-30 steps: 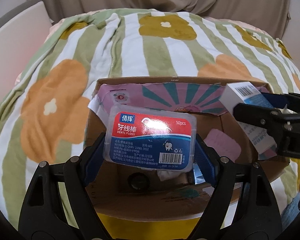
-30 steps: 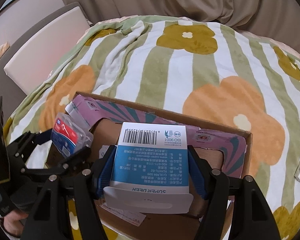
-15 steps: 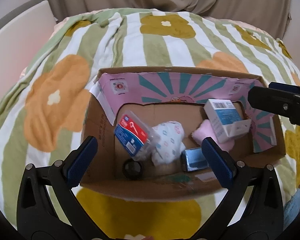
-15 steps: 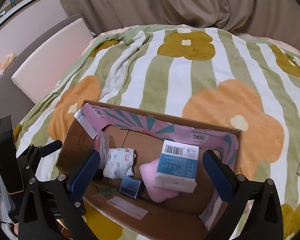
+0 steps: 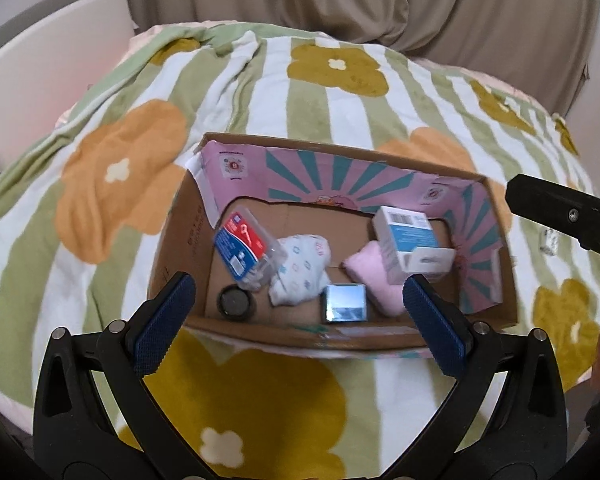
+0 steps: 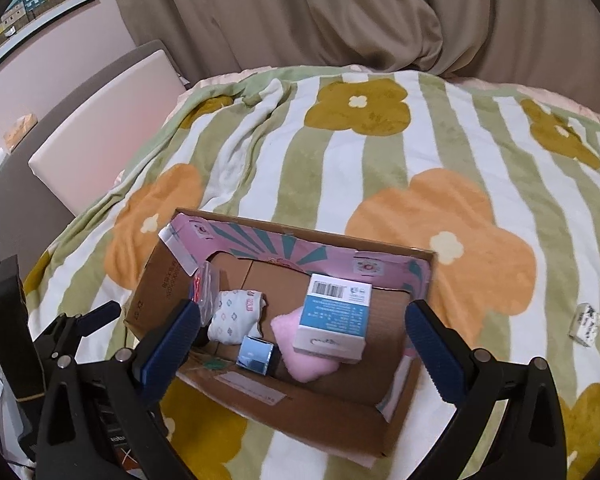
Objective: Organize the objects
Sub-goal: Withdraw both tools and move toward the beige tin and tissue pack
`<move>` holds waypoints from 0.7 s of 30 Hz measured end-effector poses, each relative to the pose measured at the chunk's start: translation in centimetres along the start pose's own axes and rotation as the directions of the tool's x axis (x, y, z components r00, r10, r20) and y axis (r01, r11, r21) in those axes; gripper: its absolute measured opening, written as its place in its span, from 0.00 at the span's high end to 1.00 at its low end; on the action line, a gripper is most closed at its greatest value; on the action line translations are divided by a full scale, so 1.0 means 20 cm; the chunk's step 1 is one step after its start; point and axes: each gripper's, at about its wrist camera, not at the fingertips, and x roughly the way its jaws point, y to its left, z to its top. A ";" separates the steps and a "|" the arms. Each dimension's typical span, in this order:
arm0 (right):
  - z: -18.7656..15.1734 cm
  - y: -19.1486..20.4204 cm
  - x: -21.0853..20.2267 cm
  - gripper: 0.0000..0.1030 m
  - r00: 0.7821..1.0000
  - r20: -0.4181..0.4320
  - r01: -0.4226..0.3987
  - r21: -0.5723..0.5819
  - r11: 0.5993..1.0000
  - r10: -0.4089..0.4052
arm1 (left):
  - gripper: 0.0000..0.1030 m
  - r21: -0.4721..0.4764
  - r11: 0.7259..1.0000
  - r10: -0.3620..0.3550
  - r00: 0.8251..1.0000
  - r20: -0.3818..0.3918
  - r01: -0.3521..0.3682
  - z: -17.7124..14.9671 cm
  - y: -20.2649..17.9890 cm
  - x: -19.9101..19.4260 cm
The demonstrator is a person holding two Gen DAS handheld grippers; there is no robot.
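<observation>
both drops done: floss case (image 5: 242, 246) and blue-white carton (image 5: 410, 246) now lie inside the cardboard box (image 5: 180, 248), no longer held. left gripper (image 5: 298, 312) and right gripper (image 6: 302, 342) wide, empty. small packet (image 6: 586, 325) remains outside, right of box.

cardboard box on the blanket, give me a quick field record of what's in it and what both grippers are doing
container: cardboard box on floral blanket
left side: dental floss case, dark round lid
middle: patterned cloth bundle, small shiny cube
right side: blue-and-white carton resting on pink cloth
outside box: small white item
left gripper: open, holding nothing
right gripper: open, holding nothing
</observation>
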 end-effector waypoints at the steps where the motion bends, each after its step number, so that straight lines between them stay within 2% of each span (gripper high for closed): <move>1: 0.00 -0.01 -0.03 0.01 1.000 0.003 0.004 0.001 1.000 -0.004 | 0.00 0.000 1.000 -0.007 1.000 0.005 0.007 0.00 -0.01 -0.03; 5: -0.02 -0.06 -0.18 0.01 1.000 0.024 0.005 0.023 1.000 -0.006 | 0.00 0.008 1.000 -0.010 0.998 0.057 0.010 0.00 -0.09 -0.19; 13: -0.04 -0.19 -0.55 0.01 0.989 0.132 0.061 0.014 0.998 -0.062 | 0.00 0.053 0.999 -0.014 0.991 0.132 0.007 0.01 -0.33 -0.44; 21: -0.10 -0.39 -0.82 0.01 0.970 0.198 0.140 0.029 0.990 -0.143 | 0.00 0.073 0.995 -0.081 0.990 0.114 0.073 -0.06 -0.63 -0.46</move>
